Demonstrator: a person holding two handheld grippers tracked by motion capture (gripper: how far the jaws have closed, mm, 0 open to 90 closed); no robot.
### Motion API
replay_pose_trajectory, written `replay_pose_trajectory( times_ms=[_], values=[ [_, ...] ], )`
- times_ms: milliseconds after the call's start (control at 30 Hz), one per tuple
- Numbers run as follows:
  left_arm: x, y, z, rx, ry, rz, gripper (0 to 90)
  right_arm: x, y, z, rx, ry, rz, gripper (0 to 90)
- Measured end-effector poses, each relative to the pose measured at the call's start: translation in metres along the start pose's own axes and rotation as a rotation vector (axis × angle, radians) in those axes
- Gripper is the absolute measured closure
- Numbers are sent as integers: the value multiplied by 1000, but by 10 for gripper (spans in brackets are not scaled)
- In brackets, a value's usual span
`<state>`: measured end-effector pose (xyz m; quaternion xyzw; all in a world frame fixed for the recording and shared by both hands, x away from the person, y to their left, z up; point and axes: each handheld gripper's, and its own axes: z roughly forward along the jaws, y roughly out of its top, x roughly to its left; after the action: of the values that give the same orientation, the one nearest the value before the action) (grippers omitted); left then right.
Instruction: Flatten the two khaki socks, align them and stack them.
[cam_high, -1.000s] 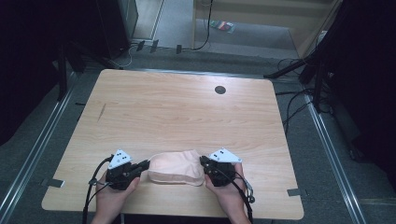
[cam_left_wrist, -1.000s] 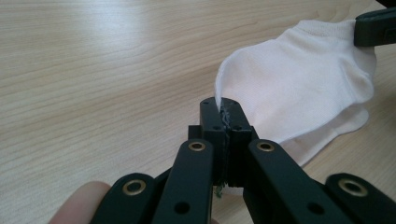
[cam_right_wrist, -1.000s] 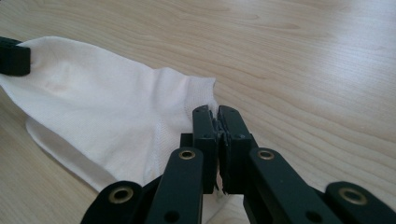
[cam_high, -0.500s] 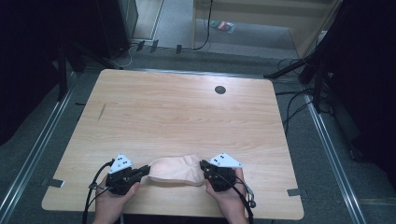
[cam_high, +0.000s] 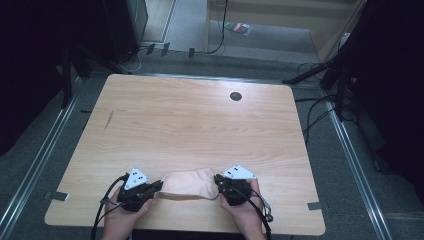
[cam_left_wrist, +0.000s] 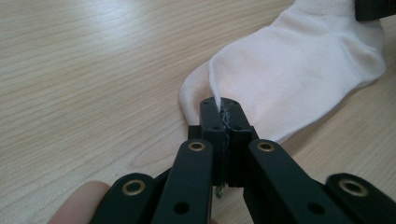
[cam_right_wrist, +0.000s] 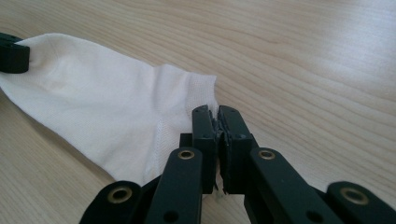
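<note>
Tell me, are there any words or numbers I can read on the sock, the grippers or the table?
None can be read.
The sock is plain white with no print.
The left gripper and the right gripper are bare black, with no label.
The table shows wood grain and no writing.
A small coloured packet lies on the floor beyond the table; any print on it is too small and blurred to read.

Both hands rest low at the near edge, left tongs and right tongs clamped shut, tips facing inward.
</note>
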<state>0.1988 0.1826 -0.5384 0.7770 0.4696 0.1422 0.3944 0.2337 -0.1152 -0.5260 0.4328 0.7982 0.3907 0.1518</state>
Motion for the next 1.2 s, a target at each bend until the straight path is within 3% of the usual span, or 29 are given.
replay_pose_trajectory(
  times_ms=[33,100,200,300,400,533,700,967,1100,1200],
  values=[
    [1,0,0,-4,-7,-4,897,-1,-1,1,4,5,6,843],
    [2,-1,0,-21,-6,-11,846,-2,-2,4,11,23,12,702],
    [7,-1,-2,-59,12,-44,627,-4,-1,2,-2,26,10,562],
    [10,1,-10,-147,5,-82,552,-4,1,-7,-54,23,35,583],
    [6,3,-15,-207,-10,-69,637,-1,-1,-17,-99,35,54,705],
    [0,2,-6,-157,-59,-64,741,8,-2,-13,-95,65,30,774],
    [4,1,-7,-166,-48,-83,739,14,-3,-11,-94,66,20,782],
    [22,0,-19,-195,-32,-141,764,-7,-4,-19,-124,40,82,781],
    [24,0,-22,-215,-45,-143,779,-14,-6,-20,-127,31,95,784],
    [17,1,-22,-220,-86,-106,834,-14,-7,-19,-129,42,98,857]
  ],
)
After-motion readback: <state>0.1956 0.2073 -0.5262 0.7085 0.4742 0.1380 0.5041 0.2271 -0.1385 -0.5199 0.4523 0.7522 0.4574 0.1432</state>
